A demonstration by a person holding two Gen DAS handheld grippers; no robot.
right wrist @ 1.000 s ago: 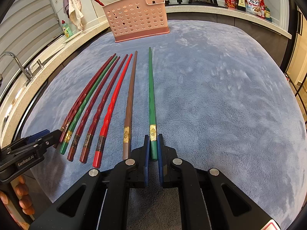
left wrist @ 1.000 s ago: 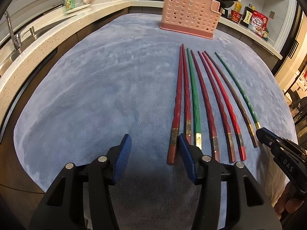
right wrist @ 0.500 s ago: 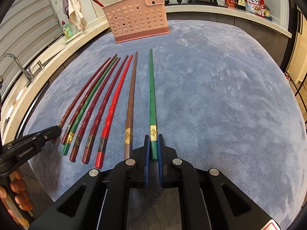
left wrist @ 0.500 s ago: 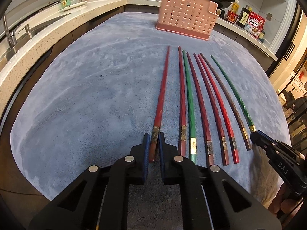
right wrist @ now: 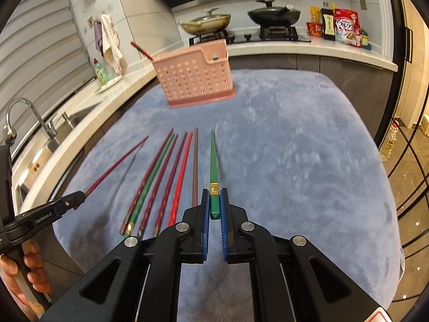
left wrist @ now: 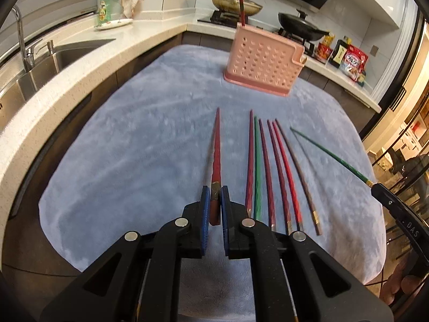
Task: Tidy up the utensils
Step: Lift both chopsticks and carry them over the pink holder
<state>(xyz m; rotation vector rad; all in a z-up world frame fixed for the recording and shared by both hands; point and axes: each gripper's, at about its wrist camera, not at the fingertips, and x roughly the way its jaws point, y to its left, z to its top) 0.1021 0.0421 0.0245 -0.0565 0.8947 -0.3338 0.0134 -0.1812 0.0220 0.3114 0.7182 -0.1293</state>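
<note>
My left gripper (left wrist: 213,190) is shut on the thick end of a dark red chopstick (left wrist: 216,147), lifted off the blue cloth (left wrist: 134,147). My right gripper (right wrist: 214,191) is shut on the thick end of a green chopstick (right wrist: 213,161), also raised. In the left wrist view the green chopstick (left wrist: 332,155) hangs at the right, held by the right gripper (left wrist: 375,186). In the right wrist view the red chopstick (right wrist: 118,165) hangs at the left in the left gripper (right wrist: 81,194). Several more chopsticks (left wrist: 268,166) (right wrist: 166,177) lie side by side on the cloth. A pink perforated holder (left wrist: 264,63) (right wrist: 193,77) stands at the far side with one red chopstick (left wrist: 242,9) in it.
A stone counter with a sink (left wrist: 53,56) and tap (right wrist: 16,115) runs along the left. A dish-soap bottle (left wrist: 105,9) stands behind it. Pans on a stove (right wrist: 241,24) and food packets (right wrist: 346,26) sit at the back. A hand (right wrist: 24,273) grips the left handle.
The left gripper closed on the leftmost dark red chopstick and raised it off the cloth. The right gripper, shut on the green chopstick throughout, lifted it too. Both views now look from higher up.
</note>
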